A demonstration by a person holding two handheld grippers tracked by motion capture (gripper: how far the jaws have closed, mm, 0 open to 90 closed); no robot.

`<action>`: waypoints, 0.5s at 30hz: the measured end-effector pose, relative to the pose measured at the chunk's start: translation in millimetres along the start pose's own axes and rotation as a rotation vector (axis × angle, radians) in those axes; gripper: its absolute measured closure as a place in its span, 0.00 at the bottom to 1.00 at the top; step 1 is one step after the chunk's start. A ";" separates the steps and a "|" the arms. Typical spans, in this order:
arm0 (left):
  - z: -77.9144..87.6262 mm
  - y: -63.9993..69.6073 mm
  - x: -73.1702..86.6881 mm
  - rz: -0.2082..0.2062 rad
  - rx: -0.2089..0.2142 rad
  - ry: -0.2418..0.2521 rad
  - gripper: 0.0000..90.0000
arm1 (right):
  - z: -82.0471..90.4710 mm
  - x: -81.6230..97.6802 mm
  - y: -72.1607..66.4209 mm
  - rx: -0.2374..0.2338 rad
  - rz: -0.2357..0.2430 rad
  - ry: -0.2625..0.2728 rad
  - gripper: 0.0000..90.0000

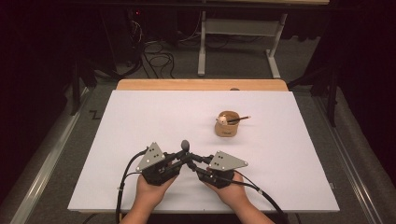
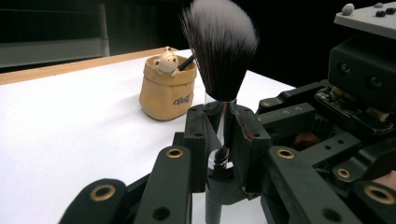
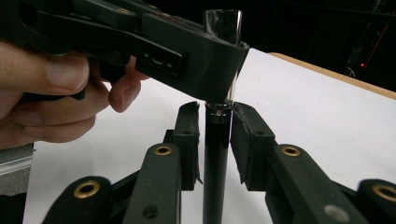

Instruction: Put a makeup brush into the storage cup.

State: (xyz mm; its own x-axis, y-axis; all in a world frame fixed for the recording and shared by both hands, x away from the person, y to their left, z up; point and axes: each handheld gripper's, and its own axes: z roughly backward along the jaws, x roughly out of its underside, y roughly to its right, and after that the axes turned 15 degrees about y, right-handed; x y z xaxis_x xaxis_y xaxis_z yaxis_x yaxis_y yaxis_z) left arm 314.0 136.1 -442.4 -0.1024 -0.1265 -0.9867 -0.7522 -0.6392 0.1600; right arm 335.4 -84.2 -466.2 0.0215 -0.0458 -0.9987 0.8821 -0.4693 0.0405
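A makeup brush (image 1: 185,144) stands upright between both grippers at the front middle of the white table. Its dark bristle head with pale tips (image 2: 219,51) rises above a chrome ferrule. My left gripper (image 2: 222,122) is shut on that ferrule; from above it (image 1: 179,157) comes in from the left. My right gripper (image 3: 217,113) has its jaws either side of the black handle (image 3: 216,163) just below the ferrule, with thin slivers of gap at each pad. From above it (image 1: 193,161) reaches in from the right. The left gripper's jaw (image 3: 187,51) crosses above.
A tan bag-shaped cup (image 1: 227,125) stands farther back to the right, with a small bear figure and a dark stick in it; it also shows behind the brush (image 2: 166,93). The white table top (image 1: 154,116) has a wooden strip at its far edge.
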 end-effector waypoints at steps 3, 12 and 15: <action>-0.2 0.0 -0.2 0.000 0.001 0.000 0.86 | 0.0 -0.1 -0.1 -0.001 0.008 0.001 0.85; -1.0 0.5 -0.1 0.000 0.001 -0.002 0.86 | 0.6 -0.5 0.3 0.002 0.008 0.009 0.88; -1.0 0.5 -0.3 0.002 0.001 -0.001 0.86 | 0.9 -0.9 0.4 0.000 0.000 0.006 0.89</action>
State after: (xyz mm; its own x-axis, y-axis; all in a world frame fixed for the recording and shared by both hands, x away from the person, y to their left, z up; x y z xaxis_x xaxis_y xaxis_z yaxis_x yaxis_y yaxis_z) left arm 314.3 135.0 -442.1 -0.1043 -0.1272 -0.9864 -0.7529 -0.6379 0.1619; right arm 335.3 -85.2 -465.3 0.0242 -0.0406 -0.9989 0.8820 -0.4696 0.0405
